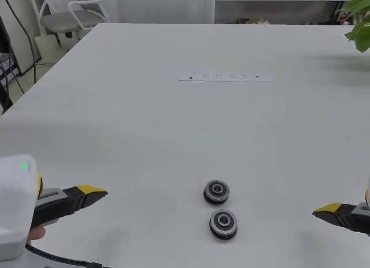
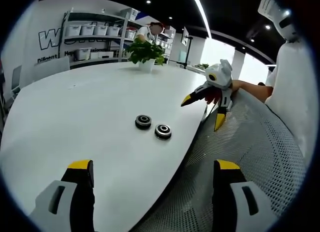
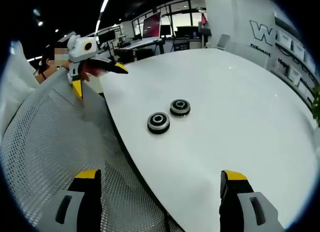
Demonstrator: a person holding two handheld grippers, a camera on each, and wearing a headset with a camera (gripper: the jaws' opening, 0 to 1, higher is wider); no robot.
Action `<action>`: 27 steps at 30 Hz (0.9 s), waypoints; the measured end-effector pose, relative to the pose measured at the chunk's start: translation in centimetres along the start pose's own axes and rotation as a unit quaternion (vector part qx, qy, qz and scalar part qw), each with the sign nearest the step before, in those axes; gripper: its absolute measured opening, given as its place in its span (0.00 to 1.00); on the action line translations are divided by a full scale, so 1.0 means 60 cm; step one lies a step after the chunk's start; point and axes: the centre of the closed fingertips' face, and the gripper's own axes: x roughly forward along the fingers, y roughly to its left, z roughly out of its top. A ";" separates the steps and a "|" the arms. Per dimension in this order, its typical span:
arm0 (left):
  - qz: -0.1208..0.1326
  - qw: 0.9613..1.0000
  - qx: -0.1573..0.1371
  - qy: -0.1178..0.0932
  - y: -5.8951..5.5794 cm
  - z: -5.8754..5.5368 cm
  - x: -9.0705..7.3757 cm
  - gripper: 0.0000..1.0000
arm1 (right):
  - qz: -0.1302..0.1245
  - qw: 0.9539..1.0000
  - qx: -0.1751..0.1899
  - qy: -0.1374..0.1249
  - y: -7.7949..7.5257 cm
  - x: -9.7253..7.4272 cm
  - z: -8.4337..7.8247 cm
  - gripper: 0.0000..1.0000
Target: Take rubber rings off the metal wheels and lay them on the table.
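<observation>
Two metal wheels with black rubber rings lie flat on the white table (image 1: pixel 173 117), one (image 1: pixel 217 192) just behind the other (image 1: pixel 223 223). They also show in the left gripper view as wheel (image 2: pixel 143 122) and wheel (image 2: pixel 163 131), and in the right gripper view as wheel (image 3: pixel 180 107) and wheel (image 3: pixel 158 123). My left gripper (image 2: pixel 150 174) is open at the table's near left edge, seen at the head view's left as the left gripper (image 1: pixel 87 195). My right gripper (image 3: pixel 160 184) is open at the near right, its yellow fingertip (image 1: pixel 328 210) showing. Both are well apart from the wheels.
A white power strip (image 1: pixel 224 77) lies farther back on the table. A potted plant (image 1: pixel 359 22) stands at the far right corner, and a white chair (image 1: pixel 66 13) at the far left. A mesh chair back (image 3: pixel 50 142) is beside the table's near edge.
</observation>
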 end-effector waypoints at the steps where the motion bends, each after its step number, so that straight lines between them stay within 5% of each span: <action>1: 0.000 1.000 0.002 -0.001 0.000 0.001 0.000 0.99 | 0.000 1.000 -0.001 0.001 0.000 0.000 0.000 0.99; 18: -0.013 0.999 0.034 0.004 -0.006 0.007 -0.003 0.99 | -0.035 0.999 -0.010 -0.013 -0.018 -0.011 0.014 0.96; 27: -0.016 0.998 0.058 -0.010 -0.008 0.042 -0.010 0.99 | -0.049 0.997 -0.022 -0.048 -0.022 -0.030 0.050 0.90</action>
